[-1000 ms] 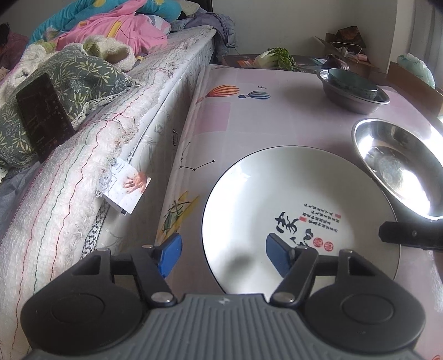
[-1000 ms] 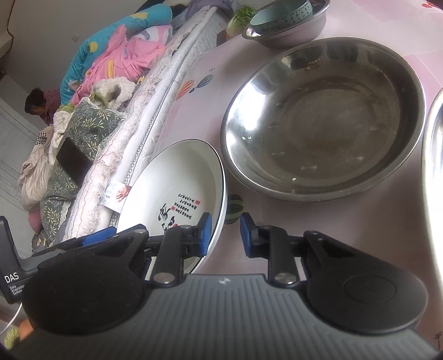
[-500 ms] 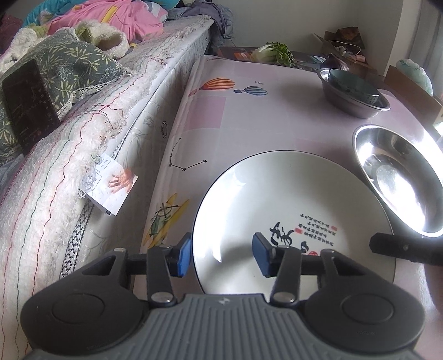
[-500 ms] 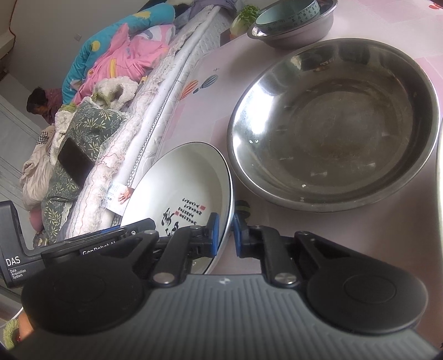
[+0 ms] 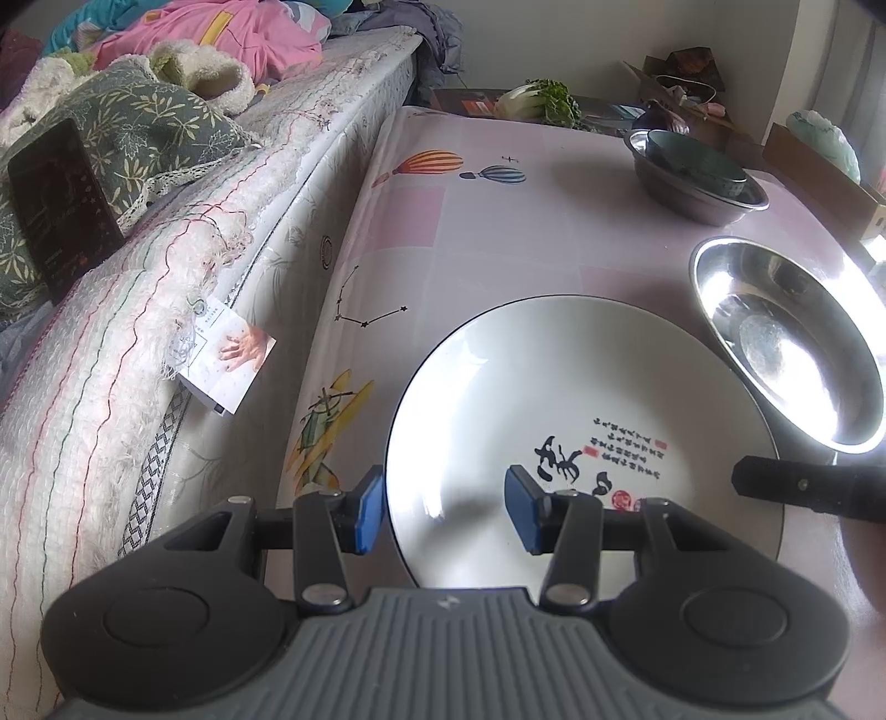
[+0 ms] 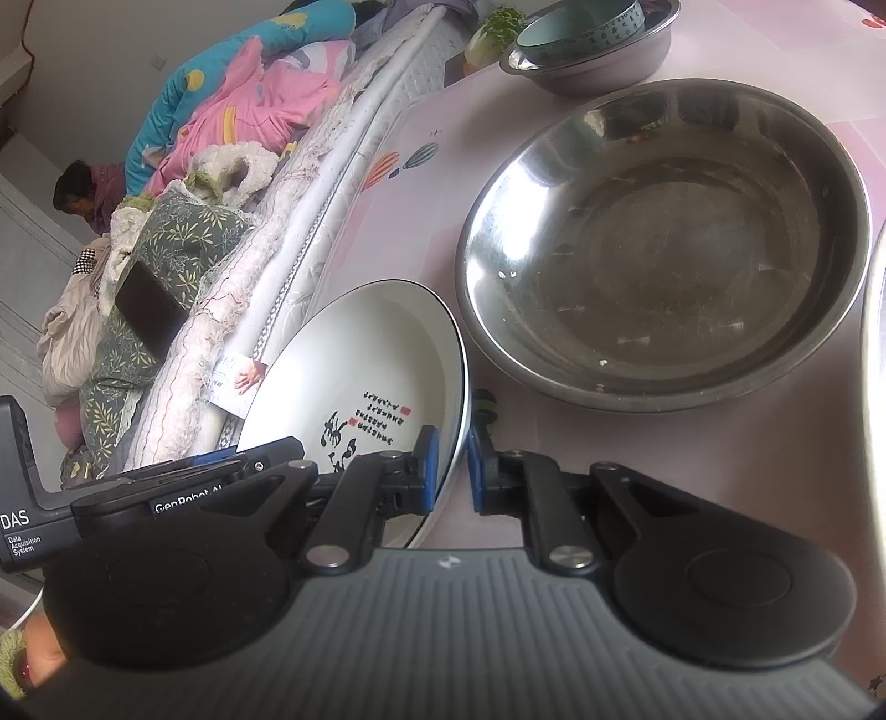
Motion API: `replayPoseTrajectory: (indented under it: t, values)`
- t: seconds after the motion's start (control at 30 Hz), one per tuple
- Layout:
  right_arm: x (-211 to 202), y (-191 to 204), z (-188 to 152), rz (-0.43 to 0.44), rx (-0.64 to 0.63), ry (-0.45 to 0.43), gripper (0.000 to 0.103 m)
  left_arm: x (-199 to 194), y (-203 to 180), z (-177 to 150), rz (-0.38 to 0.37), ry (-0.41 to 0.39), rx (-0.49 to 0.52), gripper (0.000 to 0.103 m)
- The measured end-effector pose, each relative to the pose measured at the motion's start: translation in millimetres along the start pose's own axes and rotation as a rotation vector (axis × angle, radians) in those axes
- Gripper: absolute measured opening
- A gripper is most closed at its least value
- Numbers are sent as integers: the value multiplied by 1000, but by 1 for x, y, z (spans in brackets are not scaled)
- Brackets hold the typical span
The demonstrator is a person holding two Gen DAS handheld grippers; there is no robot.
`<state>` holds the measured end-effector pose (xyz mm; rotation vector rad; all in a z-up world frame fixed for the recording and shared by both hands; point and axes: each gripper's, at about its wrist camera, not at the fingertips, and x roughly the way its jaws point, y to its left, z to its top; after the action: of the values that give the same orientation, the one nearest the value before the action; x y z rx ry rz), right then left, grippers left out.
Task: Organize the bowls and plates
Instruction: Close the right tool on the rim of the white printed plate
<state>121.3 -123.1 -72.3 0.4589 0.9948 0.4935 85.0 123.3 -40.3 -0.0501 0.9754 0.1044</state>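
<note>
Your left tongs' body carries the readable lettering "GenRobot" and "DAS Data Acquisition System". The white plate [image 5: 581, 415] bears black brush calligraphy, small columns of characters and red seals; I cannot read them.

Your right tongs [image 6: 453, 468] are pinched tight on the plate's dark-lined right rim, blue pads pressing either side of it. Your left tongs [image 5: 446, 515] have just been closing; they now stand partly open astride the plate's near left rim, one pad outside the edge and one over the plate's face, neither visibly pressing it.

Just ahead and right of your right tongs sits a wide steel basin [image 6: 664, 243] on the counter [image 5: 470, 221], holding only a few specks. Farther ahead, a smaller steel bowl [image 6: 603, 72] holds a teal ceramic bowl [image 6: 581, 27] with writing around its band. A mattress [image 5: 166, 310] with a hanging label [image 5: 227, 360] runs along the left of your left tongs.
</note>
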Motion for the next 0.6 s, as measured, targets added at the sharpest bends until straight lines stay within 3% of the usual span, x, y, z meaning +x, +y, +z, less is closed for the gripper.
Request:
replayPoseTrajectory:
  t: [0.6]
  values:
    - [-37, -22, -22, 6, 7, 26, 12, -32, -17, -37, -90, 26, 46, 47]
